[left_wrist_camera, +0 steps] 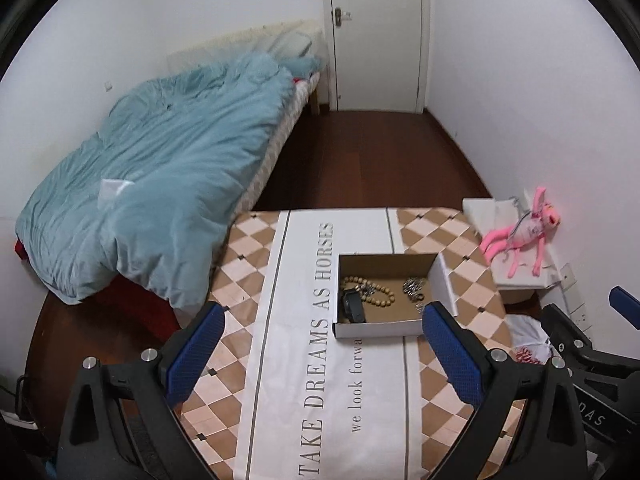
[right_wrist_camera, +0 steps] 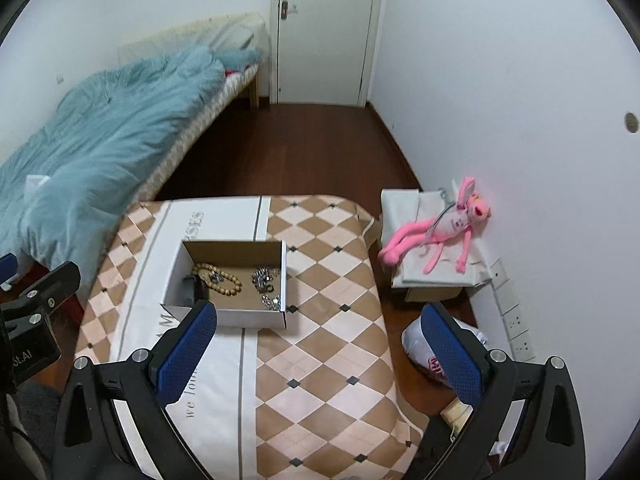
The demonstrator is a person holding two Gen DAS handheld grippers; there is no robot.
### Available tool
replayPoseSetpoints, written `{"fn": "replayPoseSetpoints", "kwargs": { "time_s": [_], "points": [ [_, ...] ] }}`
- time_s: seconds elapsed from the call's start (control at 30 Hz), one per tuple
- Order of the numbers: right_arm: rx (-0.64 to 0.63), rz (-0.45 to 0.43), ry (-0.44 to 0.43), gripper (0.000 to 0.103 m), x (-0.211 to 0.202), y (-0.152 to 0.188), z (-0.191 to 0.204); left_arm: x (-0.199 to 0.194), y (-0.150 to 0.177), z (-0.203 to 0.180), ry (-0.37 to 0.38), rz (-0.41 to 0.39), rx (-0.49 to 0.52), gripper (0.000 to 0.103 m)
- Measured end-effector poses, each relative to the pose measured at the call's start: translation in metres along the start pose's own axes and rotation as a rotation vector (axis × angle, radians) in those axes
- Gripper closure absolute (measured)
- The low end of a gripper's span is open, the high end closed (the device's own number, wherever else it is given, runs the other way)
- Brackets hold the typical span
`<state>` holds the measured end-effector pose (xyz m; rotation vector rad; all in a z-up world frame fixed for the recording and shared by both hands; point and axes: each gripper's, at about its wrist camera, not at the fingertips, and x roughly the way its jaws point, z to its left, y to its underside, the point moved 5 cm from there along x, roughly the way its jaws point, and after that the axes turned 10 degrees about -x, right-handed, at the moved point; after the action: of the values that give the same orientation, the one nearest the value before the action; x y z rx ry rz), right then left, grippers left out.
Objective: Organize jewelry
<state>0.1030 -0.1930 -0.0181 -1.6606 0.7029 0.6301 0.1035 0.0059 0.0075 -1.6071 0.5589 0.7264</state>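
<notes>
Left wrist view
Left gripper (left_wrist_camera: 324, 344): its two blue pads are wide apart and hold nothing. It hangs above the table, near the box.
Table cloth (left_wrist_camera: 256, 256): brown and pink diamonds with a white strip of words down the middle.
Cardboard box (left_wrist_camera: 376, 330): open on top, sitting on the white strip.
Wooden bead bracelet (left_wrist_camera: 374, 292): lies in the box, on the left side.
Black thing (left_wrist_camera: 354, 304): lies in the box's left front part, touching the beads. I cannot tell what it is.
Silver jewelry (left_wrist_camera: 414, 286): a shiny pile in the right part of the box, apart from the beads.
Right gripper (left_wrist_camera: 592, 320): peeks in at the right edge.

Right wrist view
Right gripper (right_wrist_camera: 318, 348): its pads are wide apart too, with nothing between them. It hangs over the table, to the right of the box.
Pink plush toy (right_wrist_camera: 436, 232): lies on a folded white cloth (right_wrist_camera: 404, 208) by the wall, well apart from the box.
Bed (right_wrist_camera: 104, 136): has a blue blanket, left of the table.
</notes>
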Motion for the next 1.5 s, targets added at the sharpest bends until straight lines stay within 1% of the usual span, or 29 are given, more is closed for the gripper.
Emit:
{"fn": "replayPoseSetpoints", "kwargs": {
  "time_s": [0.13, 0.37, 0.53, 0.67, 0.9, 1.27, 1.5],
  "points": [
    [0.011, -0.050, 0.013, 0.000, -0.036, -0.001, -0.006, -0.023, -0.001, 0.002, 0.022, -0.023, -0.011, 0.002],
    [0.027, -0.091, 0.012, 0.000, -0.074, -0.002, -0.012, -0.054, 0.001, 0.004, 0.059, -0.022, -0.030, 0.002],
    [0.023, -0.104, 0.007, 0.000, -0.095, 0.000, -0.014, -0.067, 0.006, 0.004, 0.074, -0.007, -0.030, 0.002],
    [0.024, -0.088, -0.014, 0.000, -0.102, 0.001, -0.015, -0.071, 0.007, 0.003, 0.070, 0.008, -0.028, 0.002],
    [0.011, -0.058, -0.011, 0.000, -0.095, -0.010, -0.017, -0.054, 0.001, -0.002, 0.057, 0.072, -0.039, 0.002],
    [-0.009, 0.004, -0.011, 0.000, -0.048, -0.028, -0.012, -0.021, -0.007, -0.005, 0.000, 0.111, -0.025, 0.002],
    [-0.012, 0.034, -0.009, 0.000, -0.030, -0.031, -0.011, -0.008, -0.007, -0.009, -0.009, 0.141, -0.008, 0.002]
  ]
}}
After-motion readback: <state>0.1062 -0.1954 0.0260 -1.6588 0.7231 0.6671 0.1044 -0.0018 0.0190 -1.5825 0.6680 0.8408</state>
